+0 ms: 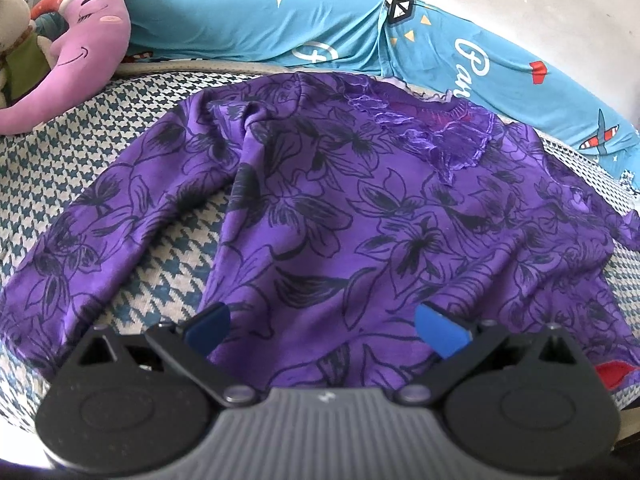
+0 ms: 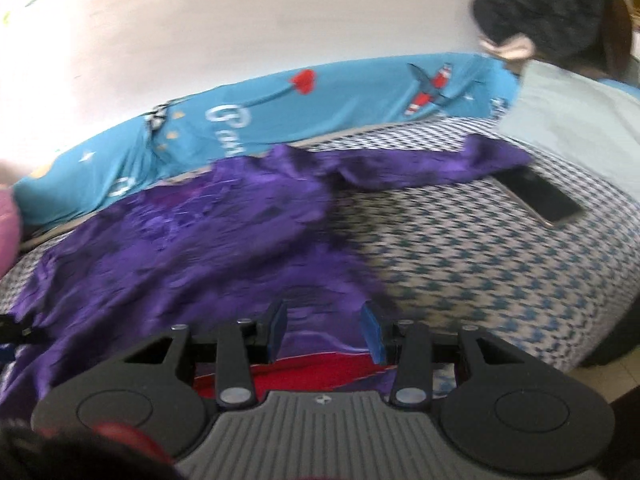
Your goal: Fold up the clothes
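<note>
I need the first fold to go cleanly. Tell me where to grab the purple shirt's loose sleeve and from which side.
Take the sleeve at its cuff end, coming in from the outer, left side. It lies flat, angled away from the purple shirt, with bare bedcover between them. The left gripper is open nearby.

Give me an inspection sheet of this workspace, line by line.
Surface: houndstooth bed cover, blue and white.
Job's things: purple floral top spread flat, neckline at the far side, one sleeve angled out; a red garment shows under its near hem.
Clutter: dark phone on the cover beside the other sleeve; pink elephant plush at the far corner.
Grippers: left gripper wide open over the near hem; right gripper open at the hem, gripping nothing.
Cables: nothing seen.
Surroundings: teal printed bolster along a pale wall; right view is blurred.
</note>
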Demonstrator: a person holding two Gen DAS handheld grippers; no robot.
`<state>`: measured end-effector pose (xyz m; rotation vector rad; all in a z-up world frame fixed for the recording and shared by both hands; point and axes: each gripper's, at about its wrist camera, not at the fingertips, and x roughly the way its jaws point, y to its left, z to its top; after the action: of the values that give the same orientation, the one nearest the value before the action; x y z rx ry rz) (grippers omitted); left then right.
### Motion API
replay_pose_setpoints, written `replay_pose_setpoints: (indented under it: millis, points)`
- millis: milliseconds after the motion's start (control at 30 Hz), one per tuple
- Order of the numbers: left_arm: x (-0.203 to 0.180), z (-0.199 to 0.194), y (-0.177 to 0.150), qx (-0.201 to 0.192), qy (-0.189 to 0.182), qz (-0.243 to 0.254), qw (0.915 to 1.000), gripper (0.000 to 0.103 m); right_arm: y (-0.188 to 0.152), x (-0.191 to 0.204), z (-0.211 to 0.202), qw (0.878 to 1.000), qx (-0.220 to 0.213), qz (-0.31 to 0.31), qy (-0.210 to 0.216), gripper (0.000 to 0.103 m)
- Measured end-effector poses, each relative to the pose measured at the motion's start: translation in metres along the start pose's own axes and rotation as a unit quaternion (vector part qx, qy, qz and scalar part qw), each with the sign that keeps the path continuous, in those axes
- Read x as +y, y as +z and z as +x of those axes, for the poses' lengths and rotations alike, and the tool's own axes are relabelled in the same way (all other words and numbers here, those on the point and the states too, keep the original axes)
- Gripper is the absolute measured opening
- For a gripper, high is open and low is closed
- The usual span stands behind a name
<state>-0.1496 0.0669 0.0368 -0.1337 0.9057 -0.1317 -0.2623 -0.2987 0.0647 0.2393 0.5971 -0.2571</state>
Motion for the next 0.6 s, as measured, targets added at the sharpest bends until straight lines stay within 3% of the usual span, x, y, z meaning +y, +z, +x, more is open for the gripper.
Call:
replay_pose_setpoints:
  millis: [233, 400, 500, 600]
  points:
    - [-0.002, 0.001, -0.001, 0.002, -0.006, 0.002, 1.0, 0.103, -0.004, -0.02, 0.02, 0.998, 0.025, 0.058, -0.025, 0.06]
    - [-0.001, 0.001, -0.001, 0.003, -0.005, 0.001, 1.0, 0.103, -0.008, -0.025, 0.035, 0.995, 0.038, 0.093, -0.014, 0.06]
    - [0.002, 0.001, 0.0, 0.003, -0.002, -0.005, 1.0, 0.103, -0.009, -0.02, 0.036, 0.996, 0.04, 0.079, 0.001, 0.012]
    - [0.004, 0.0, 0.0, 0.002, 0.002, -0.011, 0.9999, 0.103, -0.009, -0.016, 0.023, 0.997, 0.028, 0.069, -0.011, 0.011]
